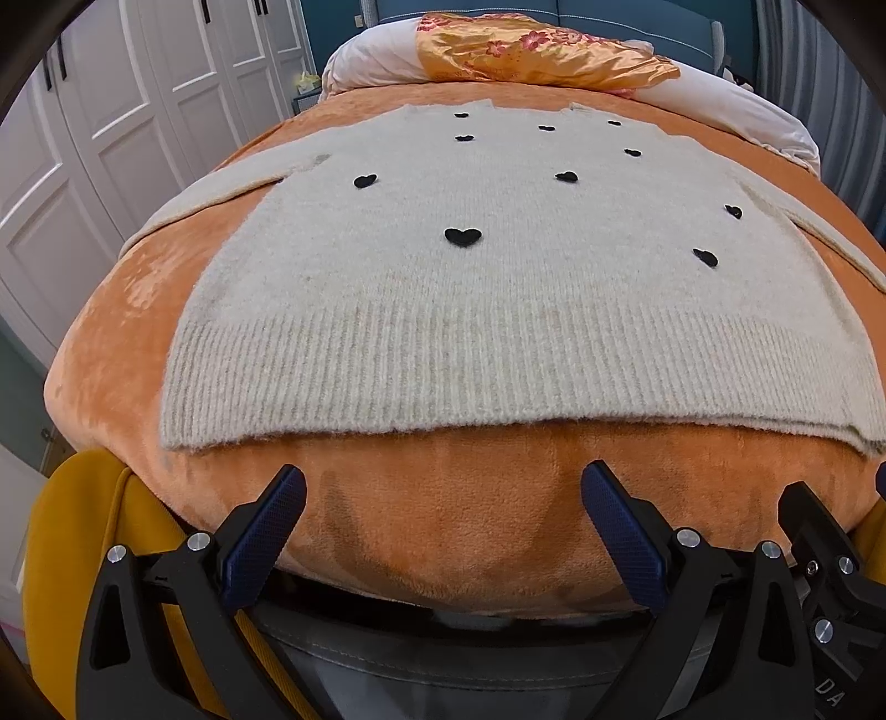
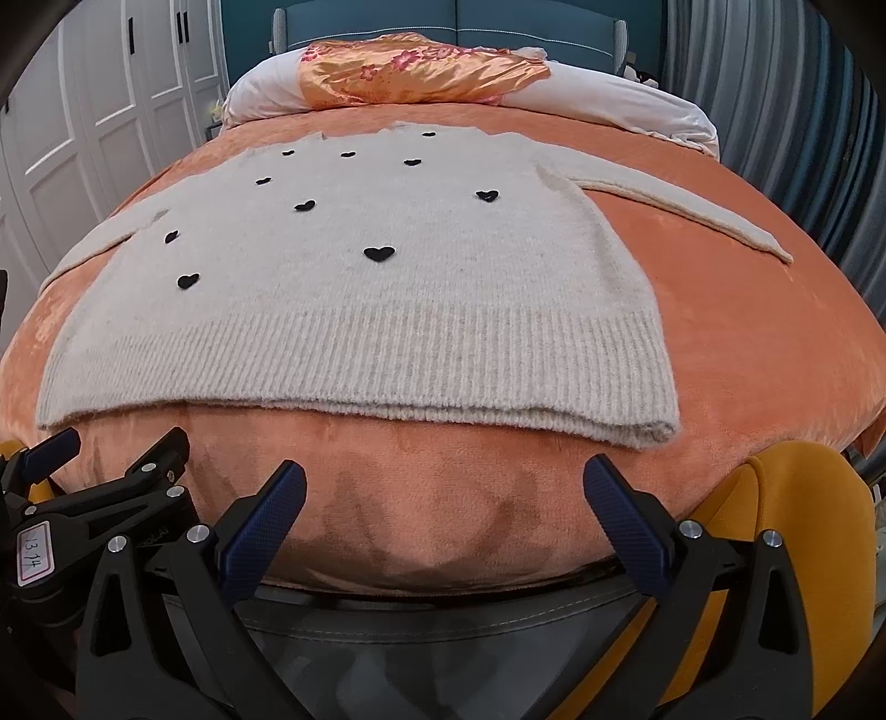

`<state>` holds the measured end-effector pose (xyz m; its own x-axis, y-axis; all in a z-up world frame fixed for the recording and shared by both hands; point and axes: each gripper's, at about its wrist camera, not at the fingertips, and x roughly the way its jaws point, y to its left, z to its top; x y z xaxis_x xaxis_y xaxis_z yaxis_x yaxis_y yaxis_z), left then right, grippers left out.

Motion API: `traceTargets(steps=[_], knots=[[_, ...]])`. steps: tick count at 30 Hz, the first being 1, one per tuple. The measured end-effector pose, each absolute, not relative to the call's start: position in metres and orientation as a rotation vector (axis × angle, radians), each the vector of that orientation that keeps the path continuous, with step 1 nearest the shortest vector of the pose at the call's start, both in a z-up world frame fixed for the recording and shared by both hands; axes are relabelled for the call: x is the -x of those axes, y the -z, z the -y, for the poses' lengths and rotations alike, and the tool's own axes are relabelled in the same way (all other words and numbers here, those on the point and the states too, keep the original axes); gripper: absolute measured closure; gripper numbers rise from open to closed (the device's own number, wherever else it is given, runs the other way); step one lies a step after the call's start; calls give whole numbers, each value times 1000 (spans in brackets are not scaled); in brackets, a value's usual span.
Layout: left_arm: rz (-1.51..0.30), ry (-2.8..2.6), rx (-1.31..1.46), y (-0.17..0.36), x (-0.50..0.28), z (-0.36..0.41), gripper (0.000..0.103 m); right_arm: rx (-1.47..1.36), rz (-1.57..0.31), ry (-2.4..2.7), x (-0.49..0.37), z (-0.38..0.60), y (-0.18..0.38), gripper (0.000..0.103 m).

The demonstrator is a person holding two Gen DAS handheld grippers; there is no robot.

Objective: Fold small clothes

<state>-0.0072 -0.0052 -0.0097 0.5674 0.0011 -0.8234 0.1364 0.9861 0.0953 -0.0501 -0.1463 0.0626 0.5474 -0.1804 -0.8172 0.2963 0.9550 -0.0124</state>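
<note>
A cream knitted sweater point(image 1: 470, 299) with small black hearts lies flat, front up, on an orange plush blanket point(image 1: 443, 498). Its ribbed hem faces me and both sleeves spread to the sides. It also shows in the right wrist view point(image 2: 360, 299). My left gripper point(image 1: 443, 493) is open and empty, just short of the hem. My right gripper point(image 2: 443, 487) is open and empty, also just short of the hem, beside the left one point(image 2: 111, 459).
The blanket point(image 2: 747, 332) covers a bed. A white pillow point(image 1: 376, 61) and an orange floral satin cloth point(image 1: 531, 50) lie at the far end. White wardrobe doors point(image 1: 111, 111) stand at left. Yellow fabric point(image 2: 797, 526) sits at the near corners.
</note>
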Motion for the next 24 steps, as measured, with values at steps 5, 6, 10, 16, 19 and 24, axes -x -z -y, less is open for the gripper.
traceTargets(steps=[5,6,10,16,19,24], knots=[[-966,80,-155,10,7,6,5,-132,-953,285,50,145,-63,5],[-966,81,-154,10,7,6,5,-132,-953,285,50,146,-63,5],[-966,81,-154,11,7,6,5,-132,-955,285,50,146,-62,5],[-967,82,-154,12,7,6,5,-131,-954,285,50,146,-62,5],[-966,83,-154,12,7,6,5,-131,-954,285,50,146,-62,5],[-966,83,-154,12,7,6,5,-131,-954,285,50,146,-62,5]])
